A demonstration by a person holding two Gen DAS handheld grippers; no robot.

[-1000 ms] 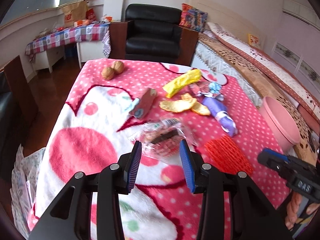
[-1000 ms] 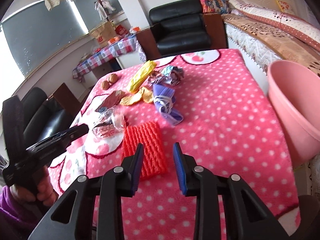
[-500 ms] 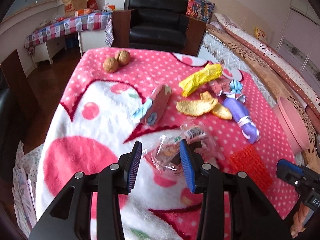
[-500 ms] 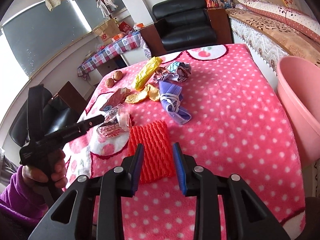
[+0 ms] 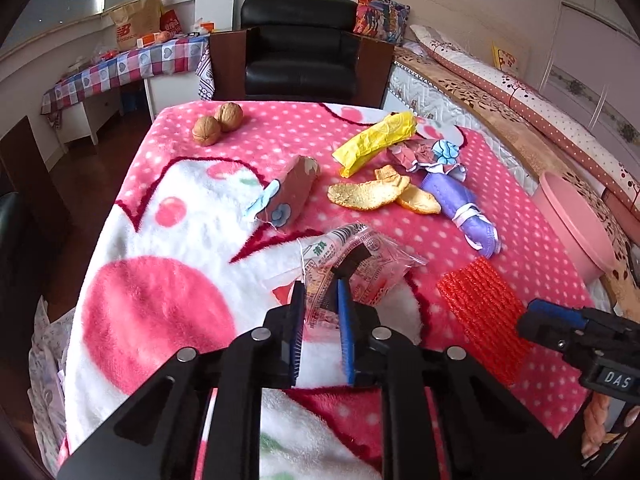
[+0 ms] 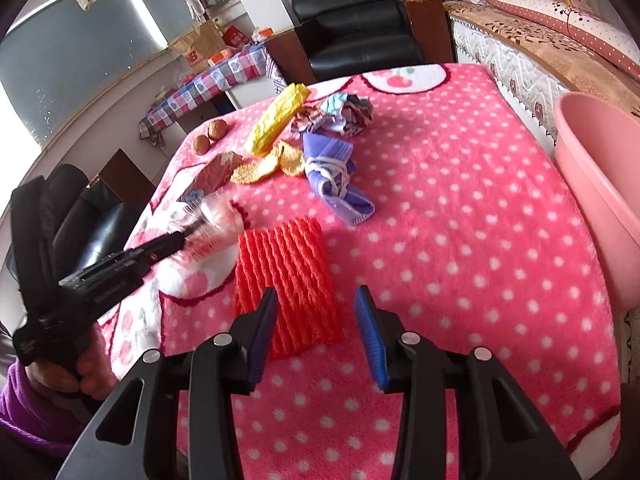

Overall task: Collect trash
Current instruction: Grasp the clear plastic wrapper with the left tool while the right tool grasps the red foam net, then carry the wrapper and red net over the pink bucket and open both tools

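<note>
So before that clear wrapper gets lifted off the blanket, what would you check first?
1. Wrapper between the left tool fingers: ok, they are closing on it.
2. Firm grip: cannot tell, still closing.
3. Blanket not pinched too: cannot tell.
4. Pink bin within view and open: ok.
5. Right tool clear of the wrapper: ok, it is empty and opening above the red net.
6. Path to the bin: not ok, the right tool sits between.

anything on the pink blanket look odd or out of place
Litter is strewn across the pink blanket: orange peels, a crumpled yellow wrapper, a balled purple mask and red foam netting. The left gripper is closing on a clear plastic wrapper. Nothing looks spilled or broken.
</note>
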